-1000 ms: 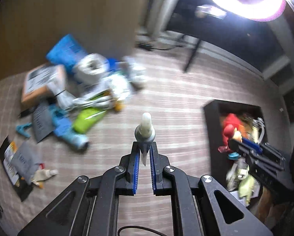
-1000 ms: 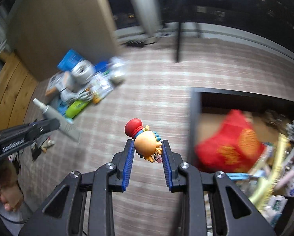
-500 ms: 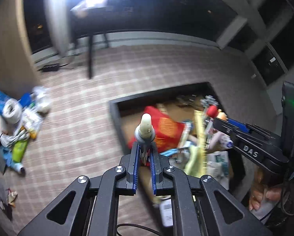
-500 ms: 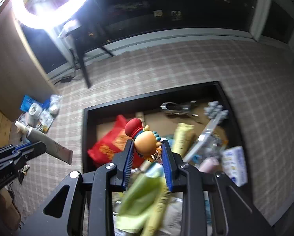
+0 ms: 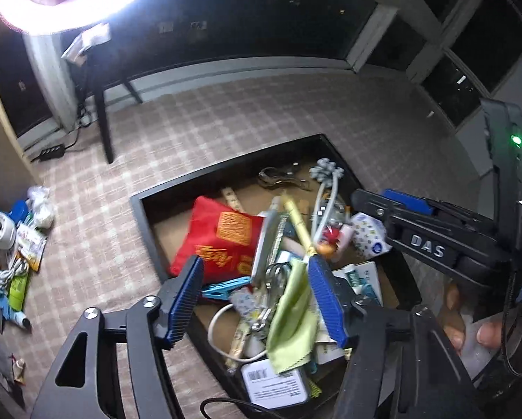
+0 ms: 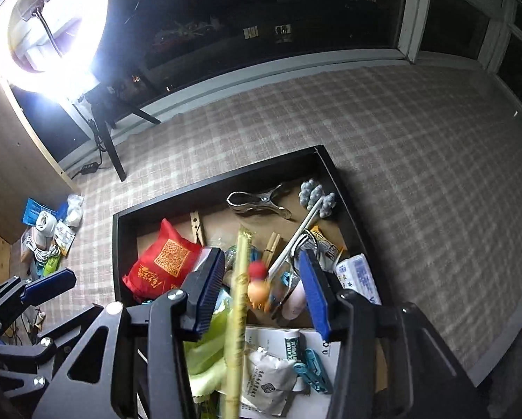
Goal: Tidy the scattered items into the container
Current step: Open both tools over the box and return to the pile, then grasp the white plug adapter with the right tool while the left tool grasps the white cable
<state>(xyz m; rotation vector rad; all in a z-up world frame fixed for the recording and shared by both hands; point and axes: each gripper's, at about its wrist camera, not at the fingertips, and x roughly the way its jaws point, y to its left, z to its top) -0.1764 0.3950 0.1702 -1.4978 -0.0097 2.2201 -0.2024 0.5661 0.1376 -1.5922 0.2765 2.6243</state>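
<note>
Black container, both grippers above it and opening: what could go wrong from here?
The black container is heaped, so the toy figure dropping between the right gripper's opening jaws could bounce off the pile. The tube, blurred between the left gripper's opening jaws, could slide off too. A scattered pile waits on the rug; later drops may spill over the rim.

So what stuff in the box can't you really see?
- Little toy with a red cap: blurred in the right wrist view, details unreadable.
- Near end of the black box: hidden by the right tool, jaws opening.
- Floor pile: cut by the left view's edge.
</note>
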